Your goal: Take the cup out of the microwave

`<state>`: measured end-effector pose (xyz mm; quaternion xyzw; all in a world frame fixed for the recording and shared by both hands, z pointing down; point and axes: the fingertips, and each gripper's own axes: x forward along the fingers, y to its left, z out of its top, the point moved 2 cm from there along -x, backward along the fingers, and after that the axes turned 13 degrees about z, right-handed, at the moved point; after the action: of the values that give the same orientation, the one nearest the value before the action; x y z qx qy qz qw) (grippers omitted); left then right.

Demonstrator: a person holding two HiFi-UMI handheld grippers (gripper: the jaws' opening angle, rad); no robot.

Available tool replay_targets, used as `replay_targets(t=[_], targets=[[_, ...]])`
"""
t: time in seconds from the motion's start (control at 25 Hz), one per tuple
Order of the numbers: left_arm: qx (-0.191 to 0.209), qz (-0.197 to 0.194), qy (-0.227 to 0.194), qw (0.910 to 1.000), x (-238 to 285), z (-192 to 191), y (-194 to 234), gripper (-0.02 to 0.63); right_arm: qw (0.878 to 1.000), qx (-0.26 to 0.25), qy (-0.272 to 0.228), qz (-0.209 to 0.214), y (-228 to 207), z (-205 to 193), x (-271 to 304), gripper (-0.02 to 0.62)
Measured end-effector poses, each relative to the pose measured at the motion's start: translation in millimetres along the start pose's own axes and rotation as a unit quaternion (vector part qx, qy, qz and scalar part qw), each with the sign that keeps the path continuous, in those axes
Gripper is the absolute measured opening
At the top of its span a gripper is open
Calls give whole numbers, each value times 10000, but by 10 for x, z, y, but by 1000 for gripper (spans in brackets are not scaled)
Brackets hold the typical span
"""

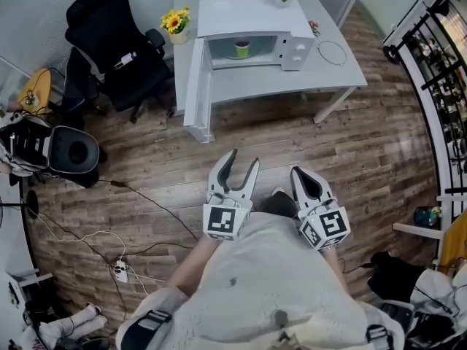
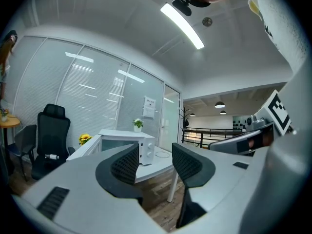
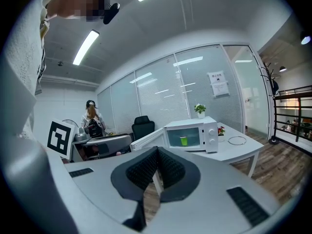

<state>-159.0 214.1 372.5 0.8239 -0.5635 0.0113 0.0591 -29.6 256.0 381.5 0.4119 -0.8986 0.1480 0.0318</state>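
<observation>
**Head view: both grippers well short of the open microwave, cup inside**

Head view first: the left gripper (image 1: 244, 159) and the right gripper (image 1: 298, 172) are held side by side in front of the person, both pointing toward the white table (image 1: 292, 82). The microwave (image 1: 252, 17) stands on that table, well ahead of both sets of jaws. Its door (image 1: 195, 86) is swung fully open on the side beyond the left gripper's jaws.

The green cup (image 1: 242, 48) stands upright inside the microwave's cavity, far ahead of the jaw tips and touching neither gripper.

In the left gripper view, the left gripper (image 2: 155, 150) has its jaws partly apart, a moderate gap with nothing held. The microwave (image 2: 146, 147) shows through that gap, far beyond the tips.

In the right gripper view, the right gripper (image 3: 157, 152) has its ribbed pads pressed together with nothing between them. The cup (image 3: 184, 141) appears just above and a little to the right of the closed tips, but far off, inside the lit cavity. The open door (image 3: 146, 140) reaches out beyond the tips on their left side.

A yellow flower pot (image 1: 175, 22) sits on the table past the door, and a black office chair (image 1: 109, 42) stands far to the left of the left gripper's jaws.
</observation>
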Motion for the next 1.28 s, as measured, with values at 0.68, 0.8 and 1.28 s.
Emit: replay_targets(t=[0.68,0.8,1.28], targets=[[25,568,125,9983,752,-31,352,212,9982,-52,191,566,-633,183,802,8],[19,629,145,9979,928,-33,369,212,9979,-22,240,607,-798,210,907,8],[18,761,177,9969,1903,-31,440,212,9963,-60,269,813,-1685,555,1546,8]])
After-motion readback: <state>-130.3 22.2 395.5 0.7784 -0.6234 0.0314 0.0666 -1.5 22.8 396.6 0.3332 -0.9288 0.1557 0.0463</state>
